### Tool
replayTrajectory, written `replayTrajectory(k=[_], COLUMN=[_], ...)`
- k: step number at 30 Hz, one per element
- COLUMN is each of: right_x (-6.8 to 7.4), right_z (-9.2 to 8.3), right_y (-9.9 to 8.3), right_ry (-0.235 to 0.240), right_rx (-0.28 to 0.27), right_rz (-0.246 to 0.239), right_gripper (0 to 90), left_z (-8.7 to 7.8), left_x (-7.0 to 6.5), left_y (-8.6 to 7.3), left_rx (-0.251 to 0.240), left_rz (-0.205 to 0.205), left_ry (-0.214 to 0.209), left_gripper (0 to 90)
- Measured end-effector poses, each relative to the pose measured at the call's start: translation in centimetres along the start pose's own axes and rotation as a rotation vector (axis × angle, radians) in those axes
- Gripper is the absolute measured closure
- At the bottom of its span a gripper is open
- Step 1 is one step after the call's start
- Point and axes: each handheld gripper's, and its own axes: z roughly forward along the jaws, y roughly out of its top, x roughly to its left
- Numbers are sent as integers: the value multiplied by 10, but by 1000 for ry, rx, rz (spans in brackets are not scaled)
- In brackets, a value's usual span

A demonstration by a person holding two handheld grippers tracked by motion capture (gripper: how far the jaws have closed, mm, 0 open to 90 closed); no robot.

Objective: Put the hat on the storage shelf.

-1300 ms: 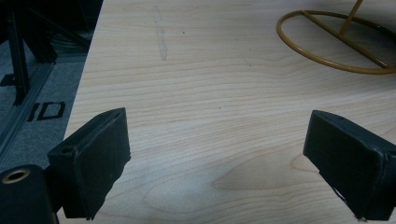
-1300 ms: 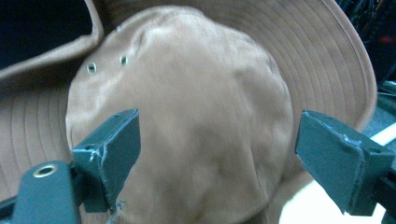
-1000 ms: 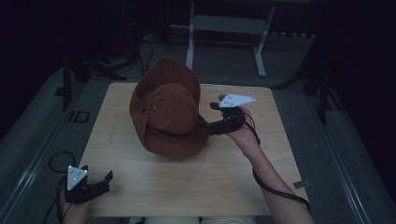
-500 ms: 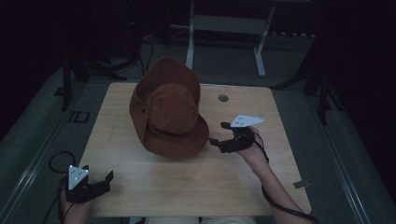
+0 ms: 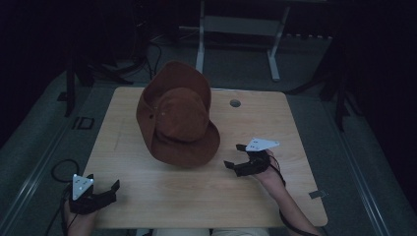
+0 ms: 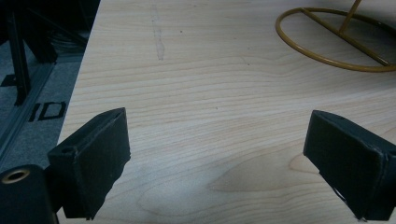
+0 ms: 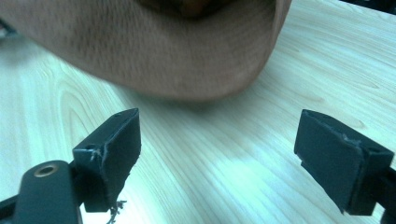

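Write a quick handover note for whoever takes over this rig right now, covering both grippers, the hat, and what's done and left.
Left gripper: open, holding nothing, at the near left corner of the table.
Right gripper: open, holding nothing, just right of the hat, facing its brim without touching it.
Hat: brown, brimmed, mid-table toward the far side, propped tilted on a brass wire stand.
Done: hat appears to be seated on the stand, with both grippers off it.
Left: nothing obvious; check that the hat sits steady, since it leans toward the near edge.
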Motion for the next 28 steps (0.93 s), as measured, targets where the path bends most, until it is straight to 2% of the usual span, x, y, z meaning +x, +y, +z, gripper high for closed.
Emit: replayTrajectory(k=[5, 6, 11, 22, 28], right_x=[3, 5, 8, 6, 2], right_z=[-1, -1, -4, -24, -28], right_y=[-11, -19, -34, -51, -55], right_ry=[-2, 0, -4, -25, -27], right_rx=[16, 28, 28, 26, 25], right_rz=[1, 3, -13, -15, 7], right_gripper=[142, 142, 142, 141, 141], left_z=[0, 0, 0, 1, 1], left_x=[-1, -1, -1, -1, 0], left_y=[0, 0, 0, 0, 0], left_rx=[0, -1, 0, 5, 5], left_rz=[3, 1, 2, 3, 2], left_ry=[0, -1, 1, 0, 2], left_gripper=[77, 77, 77, 77, 77])
